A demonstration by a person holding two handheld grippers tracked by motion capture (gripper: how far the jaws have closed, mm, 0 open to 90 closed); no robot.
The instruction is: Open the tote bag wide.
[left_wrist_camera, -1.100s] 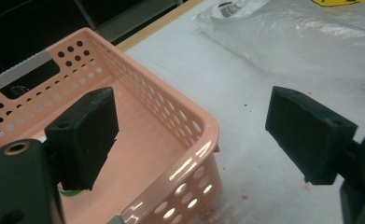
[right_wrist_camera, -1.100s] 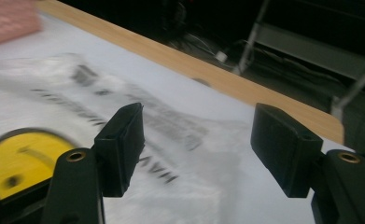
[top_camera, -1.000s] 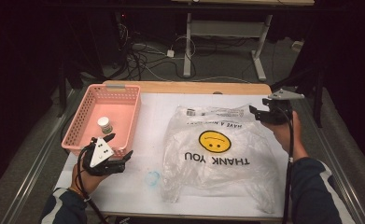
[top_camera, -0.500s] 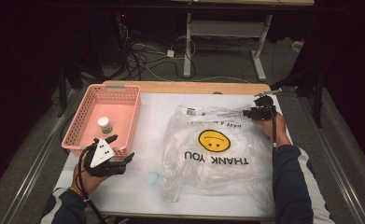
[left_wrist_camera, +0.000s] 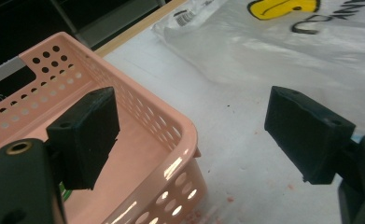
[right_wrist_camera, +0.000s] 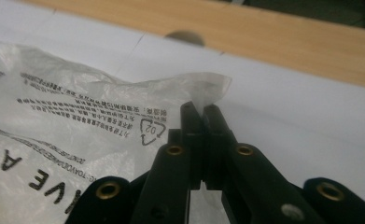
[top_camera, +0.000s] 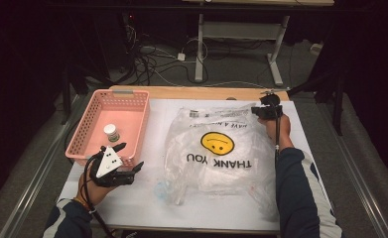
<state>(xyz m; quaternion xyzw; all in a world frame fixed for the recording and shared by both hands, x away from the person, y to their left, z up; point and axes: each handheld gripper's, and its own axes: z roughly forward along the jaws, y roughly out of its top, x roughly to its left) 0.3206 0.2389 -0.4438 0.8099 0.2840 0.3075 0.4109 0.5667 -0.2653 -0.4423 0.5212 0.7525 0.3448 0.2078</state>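
Observation:
A clear plastic bag [top_camera: 216,153] with a yellow smiley and "THANK YOU" print lies flat on the white table top. My right gripper [top_camera: 257,111] is at the bag's far right corner. Its jaws have just been closing and now pinch the thin edge of the bag [right_wrist_camera: 77,107], shut on it [right_wrist_camera: 201,115]. My left gripper [top_camera: 131,155] hovers open by the near right corner of the pink basket [top_camera: 85,131], with nothing between its jaws [left_wrist_camera: 194,140]. That basket corner [left_wrist_camera: 171,121] and part of the bag [left_wrist_camera: 283,51] lie ahead of it.
A small white bottle [top_camera: 111,133] stands inside the basket. A small clear item [top_camera: 161,188] lies by the bag's near left edge. A wooden strip [top_camera: 206,92] runs along the table's far edge, and beyond it are cables and a desk frame [top_camera: 241,29].
My right gripper has moved left and down to the bag's far right corner and closed on its edge. The left gripper has stayed by the basket.

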